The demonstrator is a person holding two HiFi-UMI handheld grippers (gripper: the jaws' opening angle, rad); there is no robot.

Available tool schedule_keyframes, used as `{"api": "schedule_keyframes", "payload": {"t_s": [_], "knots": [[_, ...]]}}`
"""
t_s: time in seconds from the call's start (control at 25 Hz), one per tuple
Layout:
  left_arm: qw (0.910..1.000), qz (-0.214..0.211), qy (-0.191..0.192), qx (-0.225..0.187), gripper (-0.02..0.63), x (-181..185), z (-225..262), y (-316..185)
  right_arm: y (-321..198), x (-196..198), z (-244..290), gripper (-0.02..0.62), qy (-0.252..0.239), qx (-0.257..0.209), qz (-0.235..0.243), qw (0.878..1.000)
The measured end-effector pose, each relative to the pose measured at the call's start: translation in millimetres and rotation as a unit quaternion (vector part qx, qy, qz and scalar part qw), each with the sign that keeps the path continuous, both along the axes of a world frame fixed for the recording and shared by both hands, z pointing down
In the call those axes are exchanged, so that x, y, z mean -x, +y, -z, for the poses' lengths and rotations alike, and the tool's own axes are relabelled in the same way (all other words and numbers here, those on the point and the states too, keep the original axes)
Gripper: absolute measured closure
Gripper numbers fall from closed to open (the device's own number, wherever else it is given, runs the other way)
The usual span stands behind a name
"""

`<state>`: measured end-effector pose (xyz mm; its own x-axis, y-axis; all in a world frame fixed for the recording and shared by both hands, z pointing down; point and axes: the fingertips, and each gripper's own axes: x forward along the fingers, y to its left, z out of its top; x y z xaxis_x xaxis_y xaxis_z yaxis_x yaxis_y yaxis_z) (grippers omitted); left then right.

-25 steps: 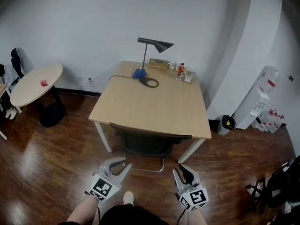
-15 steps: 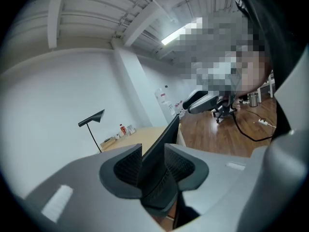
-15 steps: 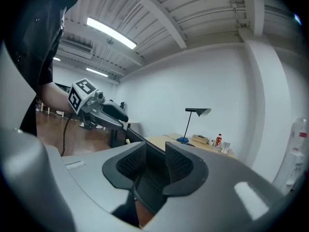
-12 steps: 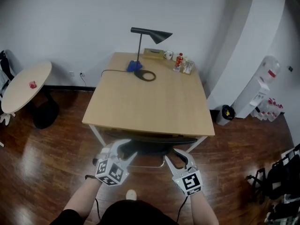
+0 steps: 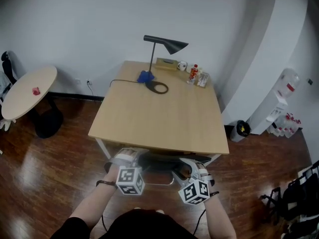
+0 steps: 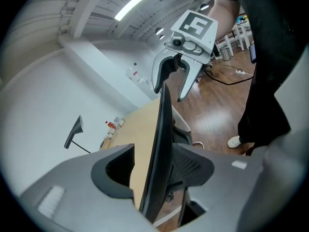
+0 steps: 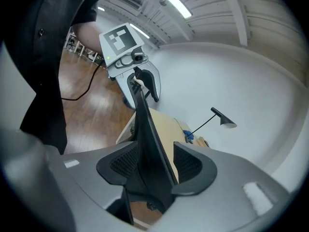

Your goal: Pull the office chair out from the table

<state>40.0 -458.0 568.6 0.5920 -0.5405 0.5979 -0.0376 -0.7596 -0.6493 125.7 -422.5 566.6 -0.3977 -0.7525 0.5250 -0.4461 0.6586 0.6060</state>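
Nearly set: both grippers straddle the chair back, neither one clamped

Nearest the person, the left gripper (image 5: 127, 157) and the right gripper (image 5: 191, 167) both have their jaws spread wide. They have just been opening. The thin top edge of the chair back (image 6: 161, 129) stands between each pair, and no pad presses on it. The chair (image 5: 160, 162) is tucked under the near edge of the table (image 5: 159, 118), with only a dark sliver showing from above.

The main risk, as I judge it, is pulling before the jaws close. They would then slide off the narrow edge and the chair would stay where it is. If only one side grips, or one bites sooner, the chair could twist and knock a table leg. A jolt like that could shake the lamp (image 5: 167, 44) and the bottle (image 5: 192, 73) at the far end. I cannot tell whether the base rolls or drags, so a hard tug might tip the back towards the person.

Only the two gripper views show the gaps between pads and chair back, and each shows the other gripper further along the same edge. Only the head view shows how deep the chair sits under the table and how much bare floor (image 5: 60, 173) lies behind it.
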Motion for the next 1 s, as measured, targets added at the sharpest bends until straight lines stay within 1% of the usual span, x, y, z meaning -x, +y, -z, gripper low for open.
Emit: {"api": "schedule_keyframes", "payload": {"t_s": [0.16,0.28,0.36,0.48,0.56,0.68,0.8,0.84,0.88,1.0], "knots": [[0.9993,0.010,-0.027,0.023,0.377,0.7,-16.3,-6.4,-13.9,-11.0,-10.7,0.328,0.052,0.019,0.017,0.998],[0.9978,0.015,-0.051,0.039,0.377,0.0,-32.8,-5.4,-18.0,-14.9,-25.0,0.328,0.084,0.044,0.037,0.995],[0.9971,0.019,-0.061,0.042,0.378,1.0,-39.9,-6.2,-20.3,-17.8,-33.3,0.330,0.106,0.053,0.048,0.992],[0.9975,0.021,-0.059,0.033,0.379,6.4,-42.0,-9.0,-24.3,-21.0,-44.4,0.336,0.124,0.062,0.056,0.989],[0.9969,0.024,-0.071,0.025,0.379,11.1,-45.6,-15.3,-29.4,-23.2,-51.5,0.344,0.132,0.068,0.057,0.987],[0.9944,0.028,-0.100,0.015,0.382,15.2,-53.6,-25.1,-34.2,-25.0,-62.1,0.358,0.145,0.079,0.061,0.984],[0.9896,0.022,-0.142,0.010,0.389,15.4,-65.2,-30.0,-38.5,-27.8,-68.6,0.398,0.170,0.079,0.065,0.980],[0.9878,0.020,-0.154,0.005,0.390,15.5,-69.5,-31.8,-40.2,-29.2,-70.2,0.421,0.184,0.076,0.064,0.978],[0.9869,0.021,-0.160,-0.001,0.390,15.3,-72.8,-34.2,-41.4,-30.2,-71.9,0.436,0.196,0.073,0.063,0.976],[0.9880,0.031,-0.150,-0.020,0.390,13.9,-75.0,-41.1,-42.3,-30.2,-75.4,0.453,0.216,0.072,0.063,0.972]]}}
